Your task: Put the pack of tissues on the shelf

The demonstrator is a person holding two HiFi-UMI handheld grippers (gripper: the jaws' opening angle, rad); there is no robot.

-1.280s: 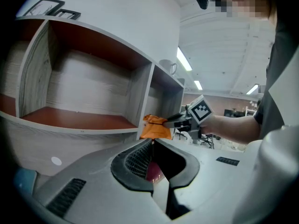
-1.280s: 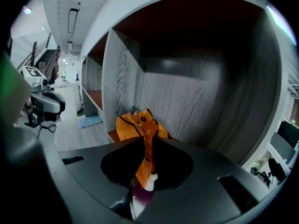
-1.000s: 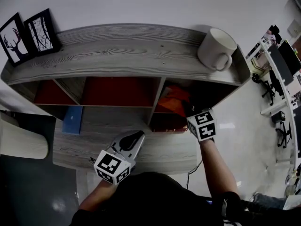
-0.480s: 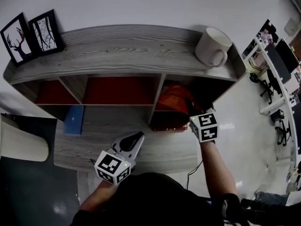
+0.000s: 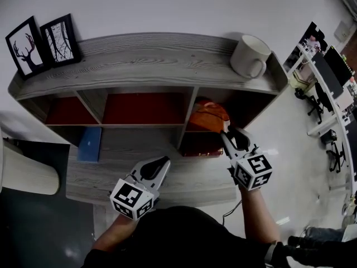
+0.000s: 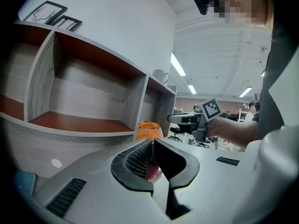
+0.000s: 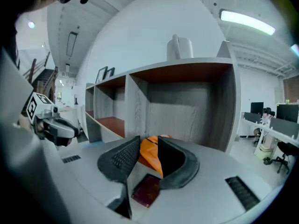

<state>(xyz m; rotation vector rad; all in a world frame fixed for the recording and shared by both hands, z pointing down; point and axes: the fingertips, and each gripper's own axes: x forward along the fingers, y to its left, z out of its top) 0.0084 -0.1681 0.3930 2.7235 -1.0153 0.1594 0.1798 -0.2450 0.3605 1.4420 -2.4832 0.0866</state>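
Right gripper had drawn back from the shelf, jaws newly parted, empty.
Pack of tissues sat right of centre; left gripper pinched together.

I see a white mug far right and two framed pictures far left, well apart; a flat blue item lies lower down, left.

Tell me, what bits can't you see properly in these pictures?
- Tissue pack: head view, its back end is hidden under the top board of the shelf.
- Blue thing: head view, too small to tell what it is.
- Mug: right gripper view, its bottom is hidden by the shelf top.
- Framed pictures: left gripper view, too small and squeezed at the edge.
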